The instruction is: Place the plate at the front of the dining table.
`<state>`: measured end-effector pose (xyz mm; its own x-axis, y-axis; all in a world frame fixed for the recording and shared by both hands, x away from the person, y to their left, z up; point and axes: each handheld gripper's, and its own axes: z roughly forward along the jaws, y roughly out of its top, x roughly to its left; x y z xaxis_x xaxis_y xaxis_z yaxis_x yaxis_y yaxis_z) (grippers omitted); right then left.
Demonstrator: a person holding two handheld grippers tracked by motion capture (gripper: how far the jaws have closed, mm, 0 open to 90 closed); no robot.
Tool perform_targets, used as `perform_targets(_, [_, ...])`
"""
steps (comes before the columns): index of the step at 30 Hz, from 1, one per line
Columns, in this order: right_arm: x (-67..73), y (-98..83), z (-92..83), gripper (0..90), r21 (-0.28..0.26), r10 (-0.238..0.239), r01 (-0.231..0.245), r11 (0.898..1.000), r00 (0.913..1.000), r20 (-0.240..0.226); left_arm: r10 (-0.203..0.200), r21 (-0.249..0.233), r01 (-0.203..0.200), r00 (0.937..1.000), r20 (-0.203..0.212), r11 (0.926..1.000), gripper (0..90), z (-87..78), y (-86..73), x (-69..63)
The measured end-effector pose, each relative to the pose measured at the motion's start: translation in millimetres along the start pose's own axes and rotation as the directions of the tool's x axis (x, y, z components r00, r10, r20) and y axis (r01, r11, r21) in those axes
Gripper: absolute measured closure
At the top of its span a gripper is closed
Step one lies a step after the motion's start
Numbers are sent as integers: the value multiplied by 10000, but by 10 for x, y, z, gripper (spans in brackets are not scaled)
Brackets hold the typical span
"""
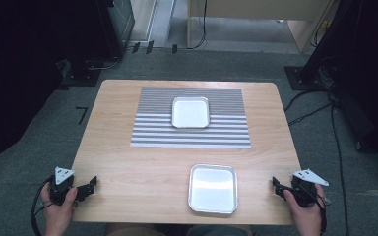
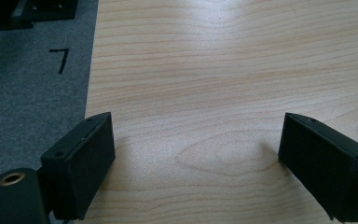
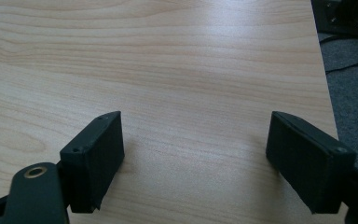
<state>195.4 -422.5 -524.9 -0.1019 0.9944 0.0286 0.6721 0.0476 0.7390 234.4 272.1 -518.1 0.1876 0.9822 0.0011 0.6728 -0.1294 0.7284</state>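
**Two trays on the table, both grippers wide open at the near corners**

From the high view, a wooden table (image 1: 128, 162) carries a striped mat (image 1: 147, 128) toward its far side, with a small metal tray (image 1: 191, 112) resting on the mat's upper middle. A second, larger metal tray (image 1: 213, 188) sits on bare wood near the front edge, right of centre, well apart from the first. Both trays are nearly square with rounded corners, their sides roughly in line with the table edges; neither has a clear long axis. Both look bare inside, though glare whitens their floors.

The left gripper (image 1: 89, 186) rests at the near left corner and the right gripper (image 1: 275, 186) at the near right corner, each held by a hand cut off at the bottom of the frame.

The left gripper view adds the table's left edge, grey carpet and a black mark on the floor (image 2: 60, 58); its jaws stand wide apart with only wood grain between them. The right gripper view shows the table's right edge and cables (image 3: 349, 65) on the carpet; its jaws too are spread wide, holding nothing.
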Motion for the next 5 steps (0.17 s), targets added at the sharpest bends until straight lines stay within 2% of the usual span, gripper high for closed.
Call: perform_targets(5, [7,-1,-2,180,17,82,-82,10000,9999,84,0,2,0,10000,5,10000,104,0,1,0])
